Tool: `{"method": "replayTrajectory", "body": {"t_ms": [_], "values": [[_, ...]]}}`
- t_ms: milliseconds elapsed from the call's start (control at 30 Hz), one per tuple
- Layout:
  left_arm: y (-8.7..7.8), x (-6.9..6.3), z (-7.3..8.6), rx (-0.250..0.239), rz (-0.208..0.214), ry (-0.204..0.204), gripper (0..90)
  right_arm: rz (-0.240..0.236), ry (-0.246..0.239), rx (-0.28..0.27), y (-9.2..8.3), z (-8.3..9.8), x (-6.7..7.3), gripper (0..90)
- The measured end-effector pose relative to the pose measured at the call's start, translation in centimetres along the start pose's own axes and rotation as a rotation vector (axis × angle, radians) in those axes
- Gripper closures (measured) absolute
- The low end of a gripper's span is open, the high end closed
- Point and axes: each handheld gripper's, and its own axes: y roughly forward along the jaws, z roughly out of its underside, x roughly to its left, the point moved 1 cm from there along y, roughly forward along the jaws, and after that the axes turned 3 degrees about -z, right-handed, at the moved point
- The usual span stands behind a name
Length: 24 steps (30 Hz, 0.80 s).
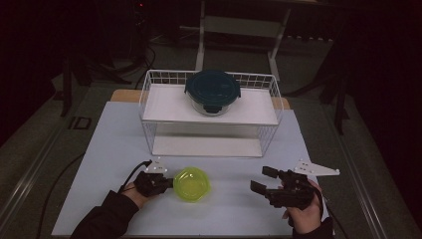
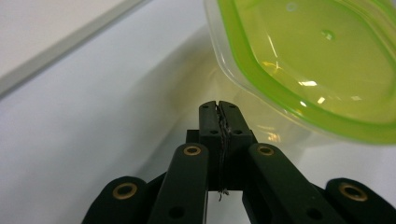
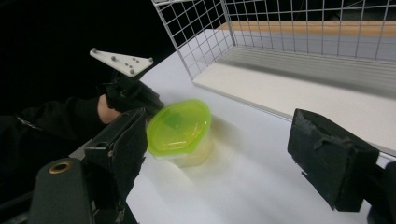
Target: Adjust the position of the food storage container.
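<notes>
Right now your left hand-held gripper (image 1: 166, 182), clenched on nothing, is sitting just beside the green lidded container (image 1: 192, 183); your released right hand-held gripper (image 1: 263, 180) is waiting well apart.

We see the green-lidded container (image 2: 322, 60) cut off by the top and right edges in the left gripper view, the wire rack (image 3: 299, 51) cropped in the right gripper view, the room behind too dark to read
</notes>
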Motion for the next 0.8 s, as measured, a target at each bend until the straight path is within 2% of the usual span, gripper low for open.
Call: {"method": "replayTrajectory", "body": {"t_ms": [33,233,467,633,800], "values": [[0.0,-0.7,0.1,0.013,0.01,0.004,88.1,0.0,-0.001,0.001,0.0,0.0,0.0,19.3],[0.1,-1.8,0.2,0.022,0.028,0.013,88.1,0.001,-0.004,0.005,0.2,0.0,0.1,19.3],[0.4,-2.6,0.2,0.019,0.057,0.019,88.1,0.005,-0.006,0.006,0.3,0.0,0.2,19.3],[0.8,-2.9,-0.2,0.017,0.076,0.001,88.1,0.008,-0.008,0.011,0.4,0.0,0.2,19.3],[1.4,-3.9,-0.6,0.02,0.097,0.024,88.1,0.007,-0.006,0.017,0.5,0.1,0.1,19.3]]}}
